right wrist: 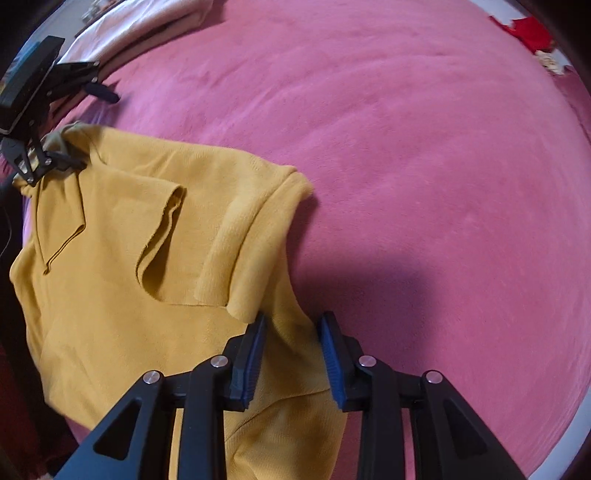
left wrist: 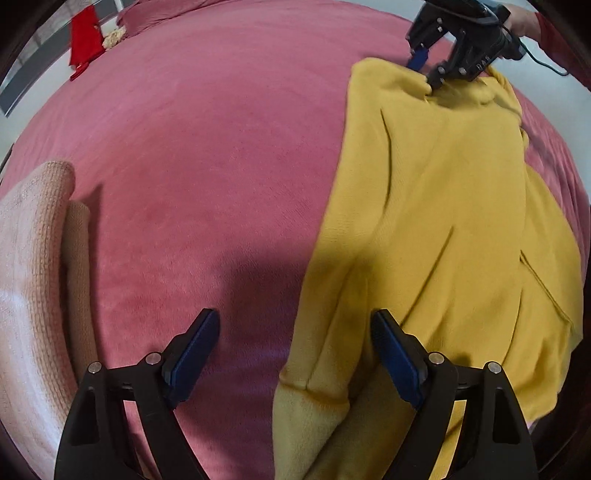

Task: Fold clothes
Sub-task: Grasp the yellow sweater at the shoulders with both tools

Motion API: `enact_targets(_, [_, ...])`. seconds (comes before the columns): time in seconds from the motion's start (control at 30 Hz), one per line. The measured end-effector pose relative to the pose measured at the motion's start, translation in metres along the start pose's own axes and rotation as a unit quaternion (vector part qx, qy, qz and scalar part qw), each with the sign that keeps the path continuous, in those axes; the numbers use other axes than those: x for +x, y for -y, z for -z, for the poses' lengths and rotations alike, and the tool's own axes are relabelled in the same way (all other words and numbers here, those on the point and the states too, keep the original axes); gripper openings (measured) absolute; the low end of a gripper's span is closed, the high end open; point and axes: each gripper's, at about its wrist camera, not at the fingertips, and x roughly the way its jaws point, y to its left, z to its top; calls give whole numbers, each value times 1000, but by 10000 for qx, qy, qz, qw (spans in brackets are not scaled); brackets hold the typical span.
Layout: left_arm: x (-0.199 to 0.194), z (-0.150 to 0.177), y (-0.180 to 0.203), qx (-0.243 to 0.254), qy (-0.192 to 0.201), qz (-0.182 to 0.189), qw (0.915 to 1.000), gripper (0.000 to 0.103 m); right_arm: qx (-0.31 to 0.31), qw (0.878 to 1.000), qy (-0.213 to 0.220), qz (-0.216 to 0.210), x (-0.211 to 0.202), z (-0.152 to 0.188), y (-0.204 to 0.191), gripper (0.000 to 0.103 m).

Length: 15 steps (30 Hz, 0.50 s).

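Left hand-held gripper (left wrist: pixel 295 354) low over the bed (left wrist: pixel 207 155), jaws spread wide, nothing between them; its right finger (left wrist: pixel 397 358) overlaps the near edge of the yellow hoodie (left wrist: pixel 443 206). Hoodie lies flat on the pink cover, a sleeve folded across its body. Right hand-held gripper (right wrist: pixel 291 350) straddles the hoodie's opposite end, jaws partly open with cloth between the pads; whether they pinch it I cannot tell. A hand (left wrist: pixel 522 18) in a red sleeve holds that gripper. Folded pale knit (left wrist: pixel 33 280) at the bed's side.
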Motion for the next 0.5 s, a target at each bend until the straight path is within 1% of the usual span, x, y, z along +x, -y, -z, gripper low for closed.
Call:
enact_targets(0.07, [-3, -3, -11, -413, 211, 234, 9987, 85, -70, 9998, -45, -188, -2, 0, 2, 32])
enact_targets(0.1, [-3, -4, -14, -513, 227, 291, 9980, 85, -67, 9995, -28, -293, -3, 2, 4, 32])
enact_targets(0.17, [0, -4, -14, -503, 208, 258, 9982, 85, -43, 9990, 36, -440, -4, 6, 6, 33])
enact_targets(0.2, [1, -4, -14, -475, 194, 221, 9984, 85, -22, 9989, 90, -469, -3, 9, 7, 33])
enact_targets(0.27, [3, -1, 1, -123, 125, -171, 9997, 85, -4, 9988, 213, -440, -1, 15, 7, 37])
enact_targets(0.33, [3, 0, 8, -121, 127, -362, 9992, 84, -91, 9991, 318, -278, -1, 19, 1, 41])
enact_targets(0.37, [2, 1, 8, -215, 138, -379, 9990, 83, -178, 9992, 330, -156, -1, 20, -3, 42])
enact_targets(0.4, [0, 2, 7, -325, 168, -396, 9985, 79, -275, 9991, 324, -37, -1, 21, -6, 42])
enact_targets(0.47, [-3, 2, 3, -529, 225, -430, 9974, 65, -203, 9993, 293, 83, -1, 22, -9, 42])
enact_targets(0.5, [-4, 3, 7, -519, 234, -451, 9974, 50, -112, 9994, 304, 157, -2, 24, -10, 42])
